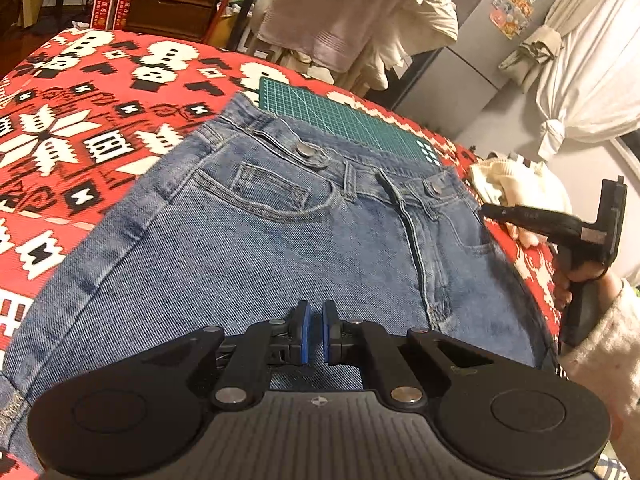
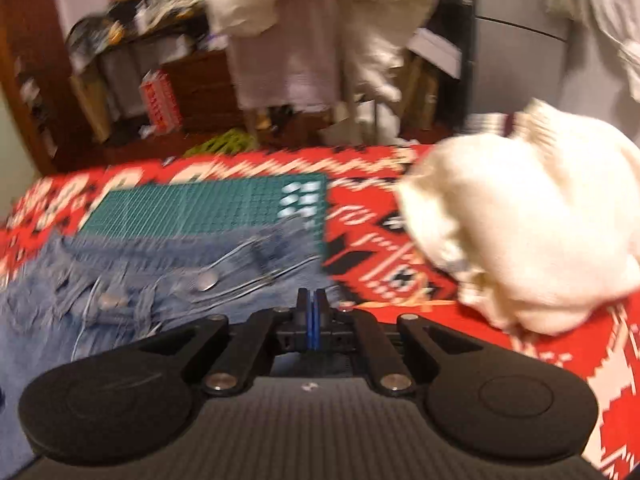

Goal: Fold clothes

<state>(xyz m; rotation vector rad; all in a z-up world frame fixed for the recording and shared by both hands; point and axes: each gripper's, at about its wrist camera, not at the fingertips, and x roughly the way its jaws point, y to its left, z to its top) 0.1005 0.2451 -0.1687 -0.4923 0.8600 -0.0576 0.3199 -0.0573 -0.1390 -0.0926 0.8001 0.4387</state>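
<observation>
Two grippers, neither holding: my left gripper [image 1: 316, 330] hovers narrowly parted over the jeans [image 1: 256, 240] lying flat on the red blanket [image 1: 60, 128]; right gripper [image 2: 311, 316] is pinched empty. Next, grab the waistband.

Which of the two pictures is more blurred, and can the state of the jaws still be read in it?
Left wrist view: sharp, the stitching on the jeans is crisp and the left gripper shows a small gap between its jaws. Right wrist view: motion blur smears the jeans, the green cutting mat and the white garment, yet the right gripper is clear, jaws closed together on nothing.
</observation>
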